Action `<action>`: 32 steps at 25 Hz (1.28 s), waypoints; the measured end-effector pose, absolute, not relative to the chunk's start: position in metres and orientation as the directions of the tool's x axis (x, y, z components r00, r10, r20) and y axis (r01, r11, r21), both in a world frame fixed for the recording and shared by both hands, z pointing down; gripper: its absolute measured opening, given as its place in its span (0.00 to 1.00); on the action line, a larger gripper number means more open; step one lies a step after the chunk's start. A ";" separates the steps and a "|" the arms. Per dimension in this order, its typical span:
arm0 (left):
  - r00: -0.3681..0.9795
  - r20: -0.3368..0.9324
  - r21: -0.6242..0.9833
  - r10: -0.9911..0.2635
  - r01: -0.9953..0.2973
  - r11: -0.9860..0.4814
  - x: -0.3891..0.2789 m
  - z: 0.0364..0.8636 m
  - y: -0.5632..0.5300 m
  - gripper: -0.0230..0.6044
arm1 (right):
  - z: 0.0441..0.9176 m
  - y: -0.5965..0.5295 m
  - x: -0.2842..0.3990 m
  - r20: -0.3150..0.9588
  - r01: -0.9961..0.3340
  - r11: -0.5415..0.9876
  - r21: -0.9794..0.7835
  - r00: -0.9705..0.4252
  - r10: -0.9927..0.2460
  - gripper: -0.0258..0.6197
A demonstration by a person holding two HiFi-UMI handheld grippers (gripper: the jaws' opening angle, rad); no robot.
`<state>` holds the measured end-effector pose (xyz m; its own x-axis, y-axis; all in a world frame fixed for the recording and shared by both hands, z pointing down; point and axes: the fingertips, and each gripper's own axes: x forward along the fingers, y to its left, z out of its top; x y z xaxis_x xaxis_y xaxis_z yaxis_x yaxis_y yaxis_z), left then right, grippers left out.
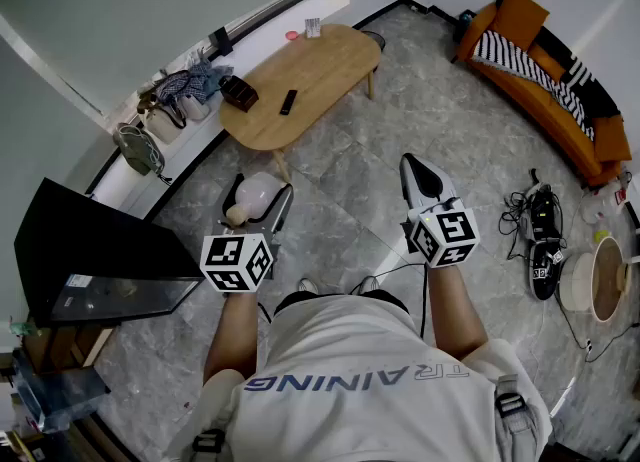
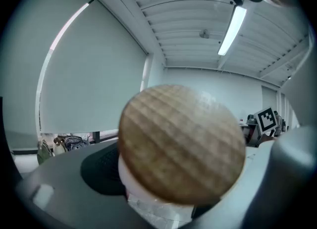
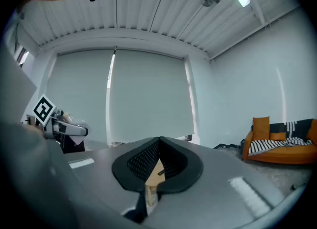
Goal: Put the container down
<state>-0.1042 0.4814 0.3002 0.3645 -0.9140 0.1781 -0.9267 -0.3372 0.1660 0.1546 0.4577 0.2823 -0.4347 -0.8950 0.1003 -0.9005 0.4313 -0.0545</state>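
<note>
In the head view my left gripper is shut on a white container with a round wooden lid, carried in the air above the floor in front of the person. From the left gripper view the wooden lid fills the middle, pointing at the camera, and the white body sits between the jaws below it. Out to the right, my right gripper points forward with its jaws closed together and nothing in them. Its own view shows the dark pads meeting, with only a thin slit between them.
An oval wooden coffee table stands ahead, with a remote and a dark box on it. An orange sofa is at the far right, a black screen at the left. Cables and gear lie on the floor at the right.
</note>
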 end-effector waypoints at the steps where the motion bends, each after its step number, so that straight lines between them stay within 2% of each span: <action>1: 0.364 0.177 0.165 -0.914 -0.927 -0.337 -0.107 0.300 0.480 0.69 | 0.283 0.457 0.152 0.102 -0.901 0.431 -0.054 -0.434 -0.895 0.06; 23: 0.388 0.186 0.175 -0.903 -0.917 -0.358 -0.186 0.314 0.432 0.69 | 0.299 0.414 0.078 0.125 -0.924 0.377 -0.066 -0.382 -0.916 0.06; 32: 0.357 0.217 0.168 -0.908 -0.930 -0.326 -0.186 0.329 0.374 0.69 | 0.314 0.356 0.090 0.149 -0.923 0.378 -0.074 -0.385 -0.911 0.06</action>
